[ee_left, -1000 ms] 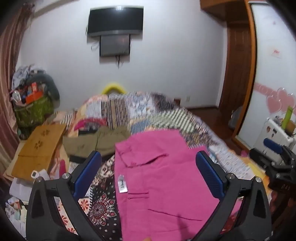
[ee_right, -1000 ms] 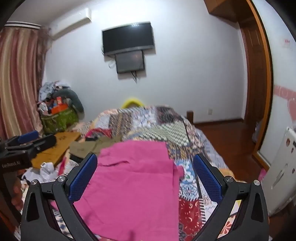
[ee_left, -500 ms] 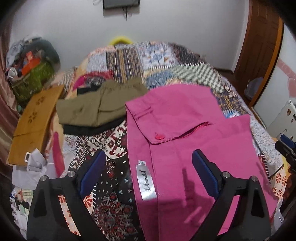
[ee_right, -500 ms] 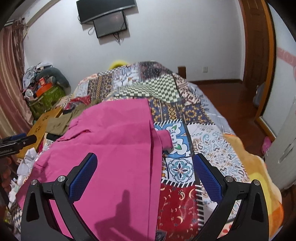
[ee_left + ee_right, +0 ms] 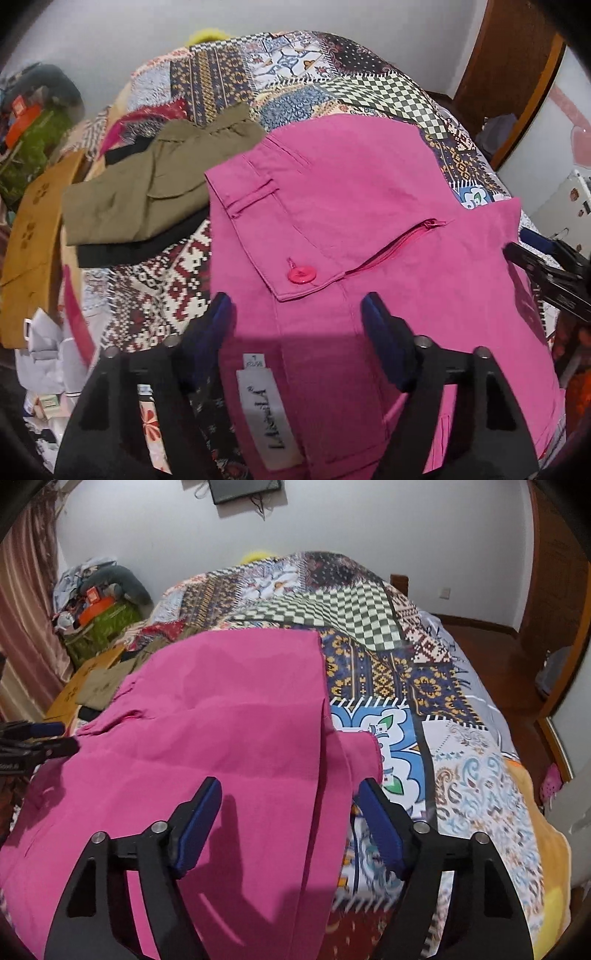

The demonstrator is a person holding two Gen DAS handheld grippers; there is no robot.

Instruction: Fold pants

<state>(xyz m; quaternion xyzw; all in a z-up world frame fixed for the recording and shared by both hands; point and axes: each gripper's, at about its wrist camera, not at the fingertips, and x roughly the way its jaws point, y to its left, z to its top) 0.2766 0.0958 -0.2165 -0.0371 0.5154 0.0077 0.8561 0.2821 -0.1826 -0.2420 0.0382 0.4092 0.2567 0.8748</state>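
On the patchwork bed the pink pants lay spread, apparently folded once (fly button showing). Both the left gripper and right gripper were closing their jaws over fabric, pinching nothing yet; further folds remained.

1. The pink pants lie spread flat on the patchwork bedspread, filling the centre and lower part of both views.
2. The waistband sits at lower left in the left wrist view, its fly open, with a pink button and a white label showing.
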